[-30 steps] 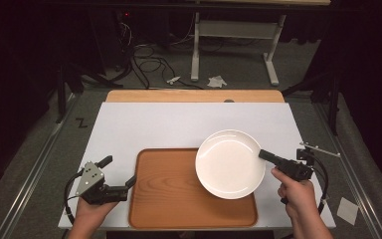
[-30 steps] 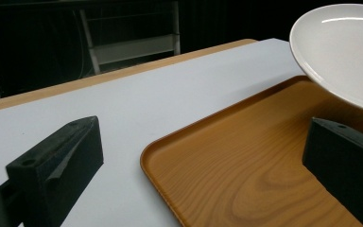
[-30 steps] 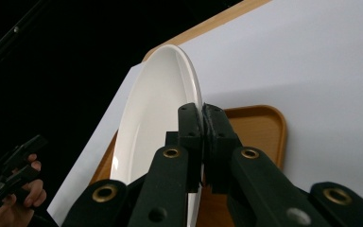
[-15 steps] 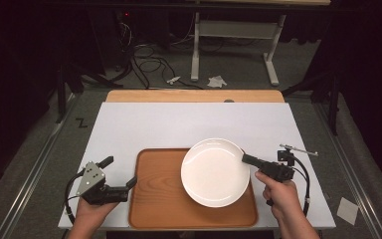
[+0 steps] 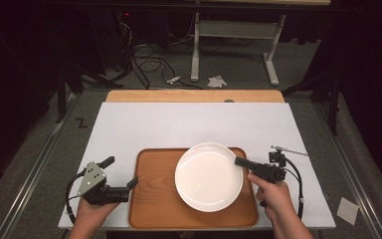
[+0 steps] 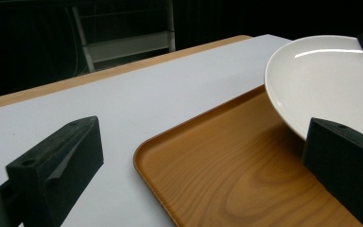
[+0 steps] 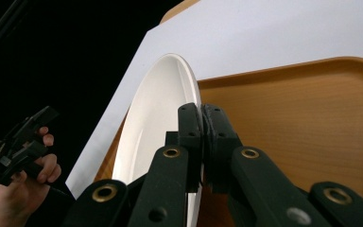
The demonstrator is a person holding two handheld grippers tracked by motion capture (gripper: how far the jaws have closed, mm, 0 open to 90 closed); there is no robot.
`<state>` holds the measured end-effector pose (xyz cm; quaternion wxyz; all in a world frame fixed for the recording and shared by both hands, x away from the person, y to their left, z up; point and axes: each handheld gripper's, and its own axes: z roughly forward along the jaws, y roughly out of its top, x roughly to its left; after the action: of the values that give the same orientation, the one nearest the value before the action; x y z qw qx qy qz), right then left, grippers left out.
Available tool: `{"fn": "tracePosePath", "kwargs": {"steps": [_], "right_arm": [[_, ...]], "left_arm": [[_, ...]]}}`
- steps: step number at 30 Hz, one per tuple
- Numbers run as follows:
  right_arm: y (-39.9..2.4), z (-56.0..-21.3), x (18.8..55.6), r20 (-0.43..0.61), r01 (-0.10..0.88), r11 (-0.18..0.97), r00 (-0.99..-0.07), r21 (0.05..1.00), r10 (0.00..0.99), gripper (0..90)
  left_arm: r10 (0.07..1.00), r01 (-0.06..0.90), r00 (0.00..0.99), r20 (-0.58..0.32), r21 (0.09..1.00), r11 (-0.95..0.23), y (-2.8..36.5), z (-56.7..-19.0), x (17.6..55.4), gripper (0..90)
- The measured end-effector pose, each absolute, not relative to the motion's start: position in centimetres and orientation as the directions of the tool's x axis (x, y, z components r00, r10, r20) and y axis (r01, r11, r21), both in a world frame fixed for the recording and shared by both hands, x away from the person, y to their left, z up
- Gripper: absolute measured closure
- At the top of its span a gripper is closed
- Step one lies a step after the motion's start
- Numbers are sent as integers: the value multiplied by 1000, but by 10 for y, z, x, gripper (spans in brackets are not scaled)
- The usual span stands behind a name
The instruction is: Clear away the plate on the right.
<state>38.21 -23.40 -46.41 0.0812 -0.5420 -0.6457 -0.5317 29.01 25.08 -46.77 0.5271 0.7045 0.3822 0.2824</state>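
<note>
Now the right gripper (image 5: 240,162), clamping the plate's (image 5: 206,174) right rim, is carrying it leftward over the tray (image 5: 151,199); the left gripper (image 5: 121,174) is waiting open at the tray's left edge.

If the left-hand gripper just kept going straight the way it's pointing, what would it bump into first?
Most likely the wooden tray: the open left gripper points toward its near left edge, one jaw already over the wood. Beyond that lies the white plate, held by the right gripper. Its height above the tray is unclear.
</note>
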Motion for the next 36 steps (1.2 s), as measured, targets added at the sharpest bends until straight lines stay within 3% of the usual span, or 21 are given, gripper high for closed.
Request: {"fn": "tracePosePath", "kwargs": {"steps": [36], "right_arm": [[-236, -478, 384, 643, 805, -118, -366, 582, 672, 898]], "left_arm": [[826, 234, 564, 1, 959, -161, 245, -468, 291, 1]]}}
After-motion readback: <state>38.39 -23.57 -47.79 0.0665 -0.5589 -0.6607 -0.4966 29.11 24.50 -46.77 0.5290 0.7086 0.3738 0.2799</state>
